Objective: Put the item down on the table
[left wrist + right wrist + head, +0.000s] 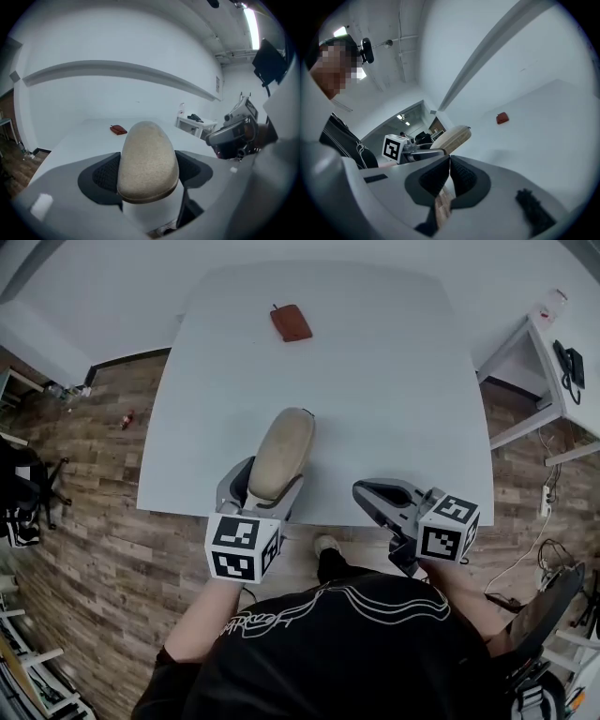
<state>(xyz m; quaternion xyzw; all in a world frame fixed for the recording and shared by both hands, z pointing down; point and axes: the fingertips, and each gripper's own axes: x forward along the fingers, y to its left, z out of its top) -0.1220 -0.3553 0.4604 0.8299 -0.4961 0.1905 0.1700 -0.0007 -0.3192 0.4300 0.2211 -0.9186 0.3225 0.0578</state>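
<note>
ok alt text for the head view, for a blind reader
The left gripper holds a beige oval object over the near edge of a white table. The right gripper is shut and empty beside it; a small red-brown pouch lies on the far side.

Beige oval item (281, 448) (pebbly), in left tongs (272, 480)

I work in an office-type room. A large white table (375, 381) stands on a wood-plank floor (84, 549). A side desk (521, 345) carries a telephone (568, 367). A swivel chair (33, 488) and a ceiling strip light (251, 26) are present.
</note>
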